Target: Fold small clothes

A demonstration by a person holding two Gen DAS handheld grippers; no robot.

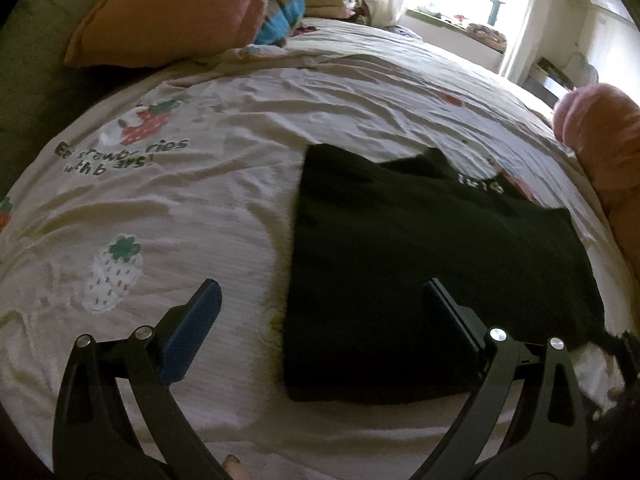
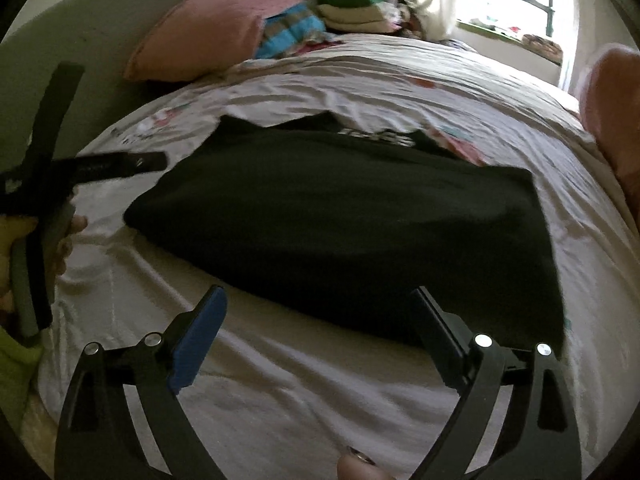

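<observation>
Left wrist view: the left claw (image 1: 320,300) stands wide, nothing between its fingers. The black garment (image 1: 420,264) lies folded flat on the bed (image 1: 200,200), ahead and to the right of this claw; the right finger overlaps the garment's near left part in the picture, the left finger sits over bare sheet. Contact cannot be confirmed.

Right wrist view: the right claw (image 2: 320,304) is likewise wide and empty. The garment (image 2: 352,232) lies directly ahead — its near edge runs across between the fingers, its long axis roughly left to right across the frame. The left claw (image 2: 120,164) shows at the far left, beside the garment's left end, held in a hand (image 2: 36,248).

Judgement: a fold appears laid, both claws free of the cloth. Each claw is near its own end of the garment — the right one faces the near edge more squarely. A pillow (image 1: 172,16) lies well apart at the bed's head.
</observation>
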